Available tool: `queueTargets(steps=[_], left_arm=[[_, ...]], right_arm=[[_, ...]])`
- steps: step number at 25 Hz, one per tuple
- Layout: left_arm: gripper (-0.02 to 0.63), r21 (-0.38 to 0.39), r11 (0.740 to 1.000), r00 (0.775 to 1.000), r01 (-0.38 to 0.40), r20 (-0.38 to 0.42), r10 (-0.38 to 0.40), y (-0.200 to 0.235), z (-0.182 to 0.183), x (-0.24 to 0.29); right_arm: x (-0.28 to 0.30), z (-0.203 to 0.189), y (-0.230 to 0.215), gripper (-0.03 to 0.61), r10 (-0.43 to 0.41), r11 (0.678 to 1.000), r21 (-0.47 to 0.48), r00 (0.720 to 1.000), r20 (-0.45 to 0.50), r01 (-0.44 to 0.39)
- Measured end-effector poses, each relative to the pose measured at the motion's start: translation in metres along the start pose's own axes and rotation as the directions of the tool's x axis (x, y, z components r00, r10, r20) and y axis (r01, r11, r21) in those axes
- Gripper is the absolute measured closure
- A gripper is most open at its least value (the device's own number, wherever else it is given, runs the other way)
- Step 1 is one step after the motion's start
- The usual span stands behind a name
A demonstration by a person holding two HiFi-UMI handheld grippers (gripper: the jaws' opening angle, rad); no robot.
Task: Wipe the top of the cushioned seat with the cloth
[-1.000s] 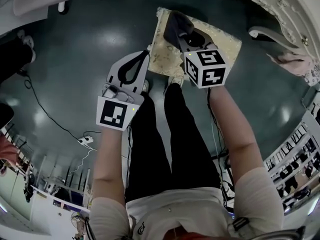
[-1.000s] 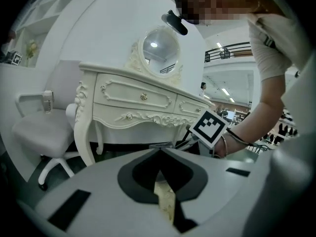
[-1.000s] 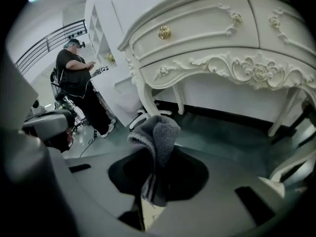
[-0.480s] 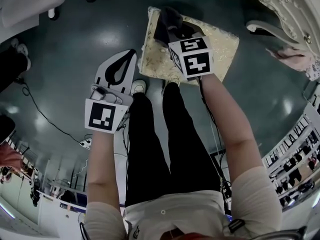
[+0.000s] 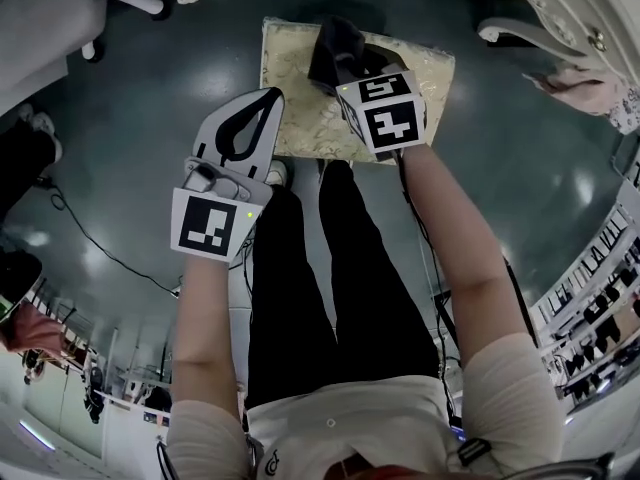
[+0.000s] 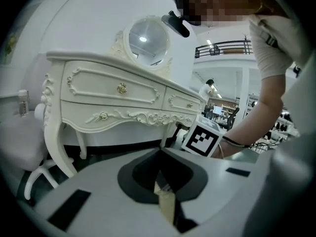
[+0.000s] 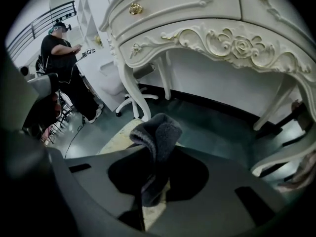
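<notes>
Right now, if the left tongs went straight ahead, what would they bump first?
Probably the white dresser. The left tongs, shut and empty, aim at its front. How far off it stands is hard to tell.

Ornate white dressing table (image 6: 118,90) with round mirror (image 6: 146,37); bystander in black (image 7: 63,63) beyond.

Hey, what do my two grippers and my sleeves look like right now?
The left gripper is pale grey with a dark inner lining; the right gripper looks darker grey. Each carries a white cube with black square markers. The sleeves are short and white.
</notes>
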State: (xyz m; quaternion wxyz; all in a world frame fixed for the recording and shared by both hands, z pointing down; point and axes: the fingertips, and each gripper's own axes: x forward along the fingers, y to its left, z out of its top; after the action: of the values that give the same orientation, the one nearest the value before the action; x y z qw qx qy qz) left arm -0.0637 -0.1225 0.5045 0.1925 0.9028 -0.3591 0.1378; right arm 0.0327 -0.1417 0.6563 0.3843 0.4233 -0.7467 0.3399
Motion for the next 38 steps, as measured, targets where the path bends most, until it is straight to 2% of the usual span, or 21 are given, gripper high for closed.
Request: queueTargets(steps=[3, 8, 10, 21, 27, 29, 32, 38], left_arm=[[0.601, 0.013, 1.0, 1.0, 0.028, -0.005, -0.028, -0.015, 0.004, 0.013], [0.601, 0.095, 0.993, 0.997, 0.073, -0.038, -0.07, -0.041, 0.006, 0.033], [0.601, 0.104, 0.99, 0.995, 0.093, -0.038, -0.089, -0.051, 0.007, 0.041], [0.601, 0.087, 0.99, 0.993, 0.115, -0.04, -0.112, -0.1, 0.006, 0.062], [0.601, 0.054, 0.989, 0.99, 0.139, -0.038, -0.137, -0.121, 0.003, 0.062], [0.601, 0.042, 0.988, 0.989, 0.146, -0.03, -0.145, -0.127, 0.006, 0.056], [0.601, 0.039, 0.989, 0.989, 0.146, -0.029, -0.144, -0.126, 0.009, 0.042], [0.601, 0.026, 0.994, 0.994, 0.109, -0.018, -0.108, -0.098, 0.013, -0.003]], right_arm=[[-0.01, -0.01, -0.021, 0.503, -0.024, 0.999, 0.023, 1.0, -0.01, 0.024], [-0.025, -0.031, -0.054, 0.503, -0.061, 0.996, 0.065, 0.997, -0.038, 0.064], [-0.03, -0.037, -0.064, 0.505, -0.076, 0.994, 0.074, 0.996, -0.045, 0.079], [-0.07, -0.087, -0.133, 0.505, -0.148, 0.98, 0.119, 0.985, -0.092, 0.158], [-0.085, -0.106, -0.16, 0.506, -0.203, 0.968, 0.12, 0.968, -0.147, 0.221], [-0.091, -0.107, -0.16, 0.506, -0.21, 0.967, 0.111, 0.965, -0.155, 0.228], [-0.102, -0.097, -0.143, 0.508, -0.171, 0.976, 0.116, 0.978, -0.124, 0.185], [-0.106, -0.065, -0.071, 0.508, -0.093, 0.991, 0.089, 0.993, -0.066, 0.098]])
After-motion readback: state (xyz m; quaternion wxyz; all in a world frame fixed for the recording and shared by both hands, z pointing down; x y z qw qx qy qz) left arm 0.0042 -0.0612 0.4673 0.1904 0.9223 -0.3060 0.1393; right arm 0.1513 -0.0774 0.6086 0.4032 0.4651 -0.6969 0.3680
